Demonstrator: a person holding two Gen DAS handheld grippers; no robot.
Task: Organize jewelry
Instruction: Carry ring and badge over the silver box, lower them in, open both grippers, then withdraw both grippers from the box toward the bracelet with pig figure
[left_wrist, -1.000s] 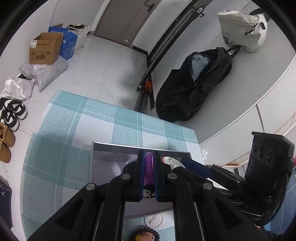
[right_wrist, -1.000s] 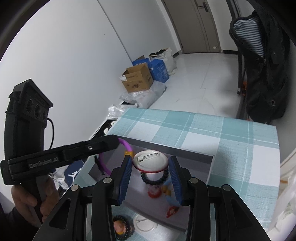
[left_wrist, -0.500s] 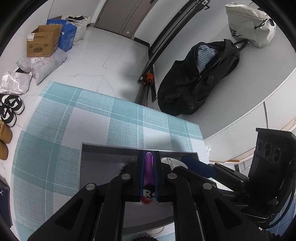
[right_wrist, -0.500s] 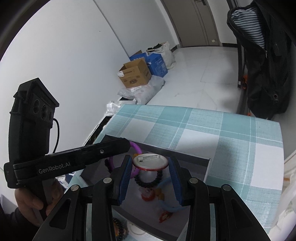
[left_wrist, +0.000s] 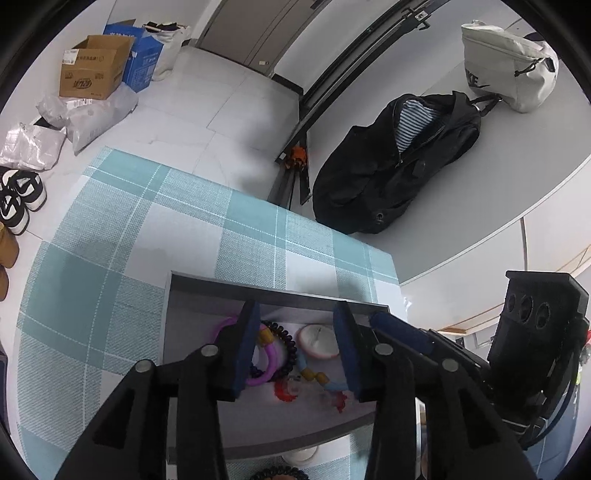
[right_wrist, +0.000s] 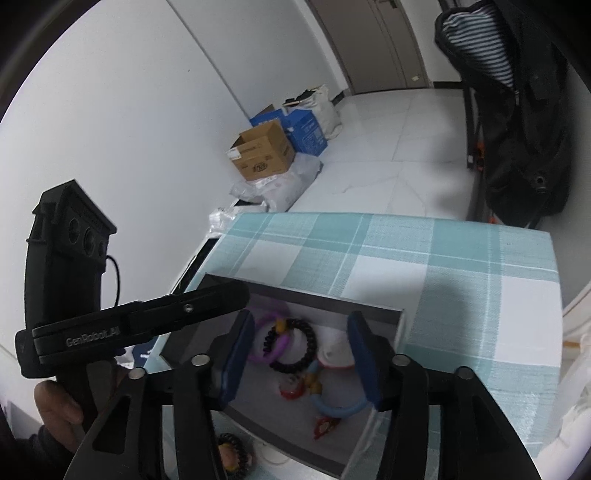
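A grey open box (left_wrist: 192, 288) (right_wrist: 303, 293) sits on the checked tablecloth. In it lie a purple ring (left_wrist: 271, 363) (right_wrist: 267, 345), a black beaded bracelet (left_wrist: 290, 349) (right_wrist: 295, 349), a round white and red compact (left_wrist: 319, 341) (right_wrist: 334, 356), a blue ring (right_wrist: 338, 408) and red charms (left_wrist: 286, 391) (right_wrist: 290, 387). My left gripper (left_wrist: 295, 347) is open and empty above the box. My right gripper (right_wrist: 301, 356) is open and empty above it too. Another black bracelet (right_wrist: 232, 452) lies on the cloth in front of the box.
The table's far edge (left_wrist: 240, 188) drops to a white tiled floor. Cardboard boxes (left_wrist: 94, 68) and bags stand by the wall. A black jacket (left_wrist: 391, 162) hangs at the right. Shoes (left_wrist: 18, 199) are on the floor at the left.
Both grippers have opened. The purple ring left my left gripper and the compact with the black bracelet left my right gripper. They now lie in the box.
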